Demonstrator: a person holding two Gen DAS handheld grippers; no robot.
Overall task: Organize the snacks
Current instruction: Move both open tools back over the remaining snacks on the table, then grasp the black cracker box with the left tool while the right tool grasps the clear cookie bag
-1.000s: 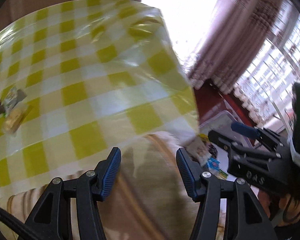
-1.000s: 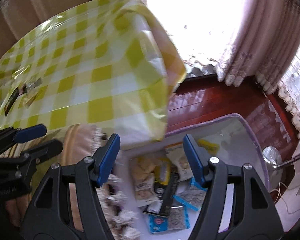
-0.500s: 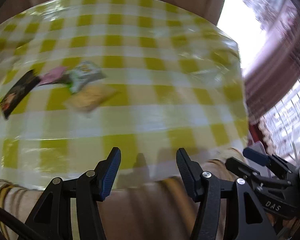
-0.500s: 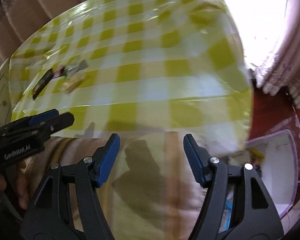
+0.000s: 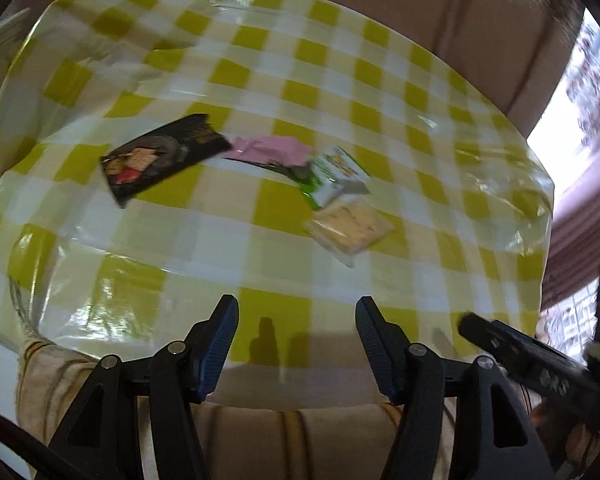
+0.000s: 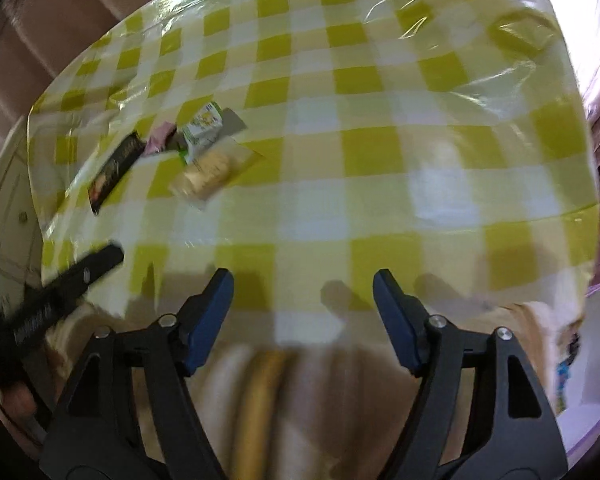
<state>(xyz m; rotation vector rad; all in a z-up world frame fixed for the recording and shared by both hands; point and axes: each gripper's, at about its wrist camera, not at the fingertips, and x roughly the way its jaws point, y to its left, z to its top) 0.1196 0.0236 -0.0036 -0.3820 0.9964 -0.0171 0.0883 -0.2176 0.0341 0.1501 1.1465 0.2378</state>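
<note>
Several snack packets lie together on the yellow-checked tablecloth [image 5: 284,272]: a black packet [image 5: 160,156], a pink one [image 5: 268,148], a green-and-white one [image 5: 336,172] and a clear cracker pack [image 5: 350,226]. They also show in the right wrist view: black packet [image 6: 114,170], green-and-white packet [image 6: 202,128], cracker pack [image 6: 212,170]. My left gripper [image 5: 296,340] is open and empty at the table's near edge, short of the packets. My right gripper [image 6: 302,304] is open and empty, right of the packets. It shows in the left wrist view [image 5: 532,364] too.
A white bin [image 6: 592,368] with snacks sits low beyond the table's right edge. A striped cloth [image 6: 260,400] hangs under the near table edge. Brown panelling [image 5: 420,4] stands behind the table. Curtains and a bright window [image 5: 580,120] are to the right.
Both grippers have swung left and up from the bin on the floor to face the tabletop. The snack packets have come toward the middle of both views. Both stay open.
</note>
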